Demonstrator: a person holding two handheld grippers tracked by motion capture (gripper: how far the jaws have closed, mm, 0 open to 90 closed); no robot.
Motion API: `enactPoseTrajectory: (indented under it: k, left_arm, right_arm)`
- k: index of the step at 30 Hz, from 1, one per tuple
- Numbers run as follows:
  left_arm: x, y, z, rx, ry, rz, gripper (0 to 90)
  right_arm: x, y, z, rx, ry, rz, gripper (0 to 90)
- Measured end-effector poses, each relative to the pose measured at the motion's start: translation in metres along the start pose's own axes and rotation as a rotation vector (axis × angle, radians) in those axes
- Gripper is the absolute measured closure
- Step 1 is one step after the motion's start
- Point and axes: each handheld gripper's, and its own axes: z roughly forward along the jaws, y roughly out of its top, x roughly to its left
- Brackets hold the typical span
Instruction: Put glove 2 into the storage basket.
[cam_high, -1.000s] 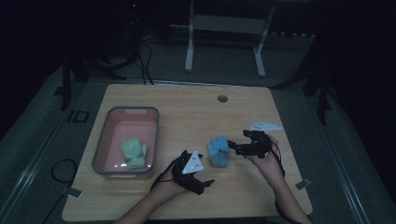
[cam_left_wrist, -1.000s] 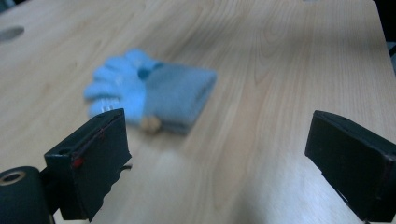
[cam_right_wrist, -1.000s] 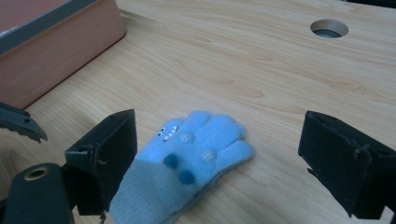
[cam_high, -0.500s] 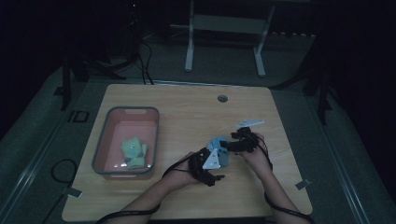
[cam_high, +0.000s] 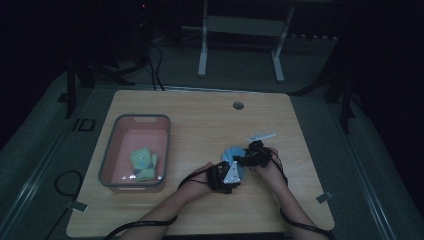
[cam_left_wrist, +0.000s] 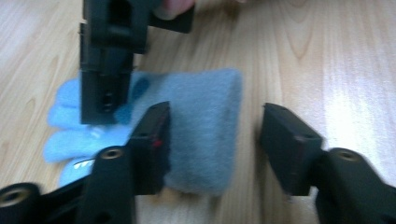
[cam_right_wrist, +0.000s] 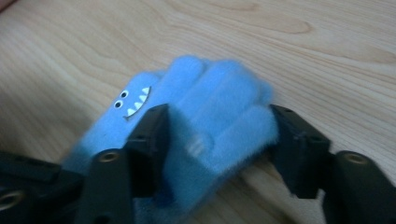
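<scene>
You are closing both grippers on the blue glove (cam_high: 232, 152) lying on the table (cam_high: 200, 120). The left gripper (cam_left_wrist: 215, 140) is straddling the grey cuff, jaws spread, the far one clear. The right gripper (cam_right_wrist: 217, 140) is pinching the fluffy fingers. It looks light, soft and floppy, so grip deep into the bunched fabric.

A fuzzy fleece blue glove (cam_right_wrist: 210, 121) lies on the smooth, faintly glossy wooden table (cam_high: 200, 115).
</scene>
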Motion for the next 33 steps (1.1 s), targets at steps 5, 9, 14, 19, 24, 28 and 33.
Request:
enactPoseTrajectory:
  k: [5,9,14,19,24,28,33]
  left_arm:
    - [0.005,0.001,-0.001,0.014,0.019,-0.024,68.5]
    - [0.008,0.005,-0.001,0.034,0.003,-0.037,74.9]
    - [0.01,0.01,-0.006,0.054,-0.008,-0.038,77.4]
    - [0.013,0.014,-0.017,0.069,-0.013,-0.031,77.9]
    - [0.015,0.018,-0.031,0.082,0.002,-0.019,78.1]
    - [0.02,0.02,-0.046,0.078,0.003,-0.029,78.0]
    - [0.024,0.022,-0.065,0.09,0.008,-0.025,78.0]
  right_arm:
    - [0.003,0.002,0.001,0.025,0.054,0.01,65.0]
    - [0.002,0.004,0.003,0.039,0.098,0.045,73.5]
    - [0.002,0.005,0.001,0.034,0.119,0.076,76.5]
    - [0.005,0.01,-0.004,0.017,0.154,0.08,77.0]
    - [0.01,0.02,-0.011,-0.01,0.184,0.081,77.2]
    - [0.017,0.03,-0.017,-0.026,0.199,0.071,77.3]
    - [0.028,0.042,-0.022,-0.033,0.213,0.045,77.3]
